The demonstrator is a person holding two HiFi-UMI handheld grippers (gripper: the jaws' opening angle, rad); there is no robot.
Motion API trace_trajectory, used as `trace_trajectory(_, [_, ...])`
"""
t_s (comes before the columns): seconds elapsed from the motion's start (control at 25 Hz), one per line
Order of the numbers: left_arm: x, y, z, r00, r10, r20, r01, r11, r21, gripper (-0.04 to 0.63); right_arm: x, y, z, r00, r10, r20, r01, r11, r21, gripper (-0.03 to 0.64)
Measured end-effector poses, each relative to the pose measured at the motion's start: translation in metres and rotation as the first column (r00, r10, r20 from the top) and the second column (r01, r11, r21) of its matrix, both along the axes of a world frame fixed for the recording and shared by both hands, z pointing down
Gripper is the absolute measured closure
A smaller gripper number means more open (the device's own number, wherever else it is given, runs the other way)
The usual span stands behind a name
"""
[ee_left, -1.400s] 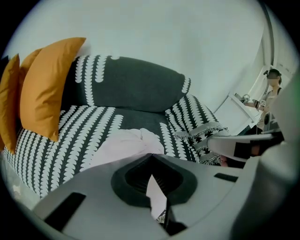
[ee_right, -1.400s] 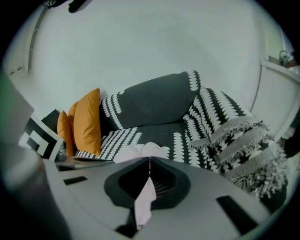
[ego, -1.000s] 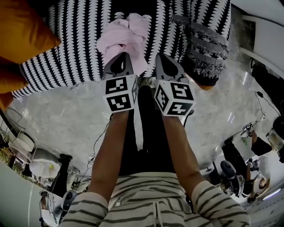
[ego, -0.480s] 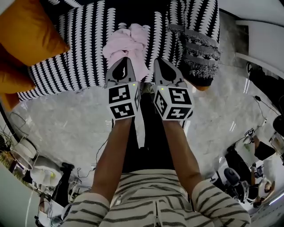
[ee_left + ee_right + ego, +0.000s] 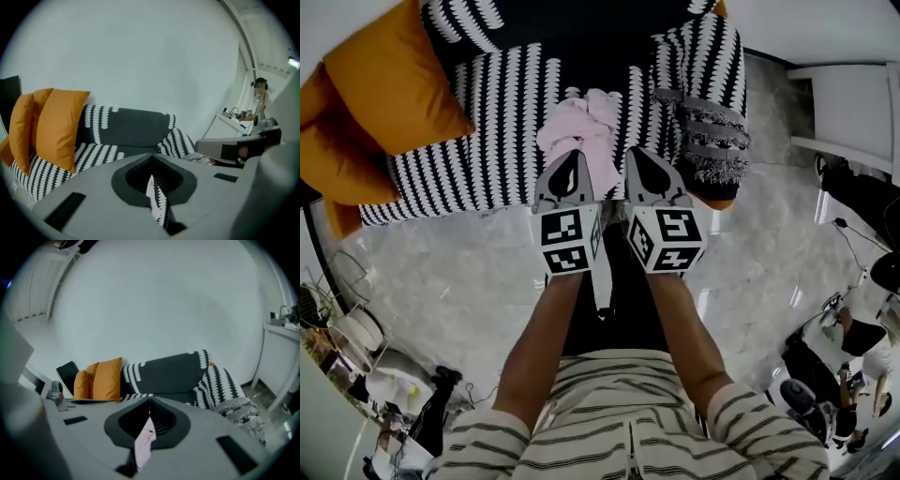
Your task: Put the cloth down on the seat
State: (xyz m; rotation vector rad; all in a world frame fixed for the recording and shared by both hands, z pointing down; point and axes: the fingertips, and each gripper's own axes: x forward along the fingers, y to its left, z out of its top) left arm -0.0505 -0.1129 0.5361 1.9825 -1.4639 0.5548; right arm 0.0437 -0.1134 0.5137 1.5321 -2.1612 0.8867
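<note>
A crumpled pink cloth (image 5: 579, 131) sits over the front of the black-and-white patterned sofa seat (image 5: 487, 141), just beyond both gripper tips. A tail of it runs down between the grippers. My left gripper (image 5: 568, 157) is shut; through its slit (image 5: 151, 159) only the sofa pattern shows. My right gripper (image 5: 636, 153) is beside it, jaws closed (image 5: 150, 401), with pink cloth (image 5: 144, 444) in the lower part of their slit. Whether the bunch rests on the seat or hangs from the jaws is unclear.
Two orange cushions (image 5: 384, 103) lean at the sofa's left end. A fringed grey throw (image 5: 712, 141) drapes over its right arm. Marble floor (image 5: 441, 262) lies in front, a white cabinet (image 5: 853, 103) at right. Cables and gear litter the lower left corner (image 5: 384, 375). A person (image 5: 258, 96) stands far off.
More of the sofa and the cushions has come into the head view. Both grippers and the cloth sit lower in the frame, still side by side. The jaws stay closed.
</note>
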Motion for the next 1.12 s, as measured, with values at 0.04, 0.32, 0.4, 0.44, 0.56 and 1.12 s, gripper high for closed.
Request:
trace_trajectory(0.04, [-0.002, -0.002, -0.007, 1.0, 0.003, 0.0, -0.003, 1.0, 0.011, 0.592, -0.004, -0.003, -0.008, 1.0, -0.008, 0.0, 0.008, 1.0, 0.011, 0.603])
trace_trajectory(0.32, [0.009, -0.006, -0.064, 0.995, 0.097, 0.024, -0.099, 0.991, 0.086, 0.592, -0.005, -0.004, -0.06, 0.999, -0.046, -0.007, 0.046, 0.997, 0.056, 0.603])
trace_trajectory(0.4, [0.015, -0.005, -0.081, 0.986, 0.154, 0.058, -0.16, 0.98, 0.116, 0.592, -0.005, -0.003, -0.073, 0.998, -0.059, -0.009, 0.06, 0.996, 0.066, 0.603])
trace_trajectory(0.44, [0.017, -0.003, -0.09, 0.983, 0.174, 0.066, -0.181, 0.975, 0.125, 0.592, -0.005, -0.001, -0.08, 0.998, -0.064, -0.009, 0.064, 0.996, 0.069, 0.603])
trace_trajectory(0.56, [0.02, 0.004, -0.12, 0.977, 0.199, 0.076, -0.208, 0.967, 0.146, 0.592, -0.006, 0.005, -0.105, 0.997, -0.071, 0.005, 0.071, 0.995, 0.067, 0.603])
trace_trajectory(1.12, [0.01, 0.014, -0.238, 0.983, 0.158, 0.088, -0.177, 0.945, 0.274, 0.592, -0.025, 0.009, -0.22, 0.986, -0.158, 0.048, 0.145, 0.968, 0.206, 0.603])
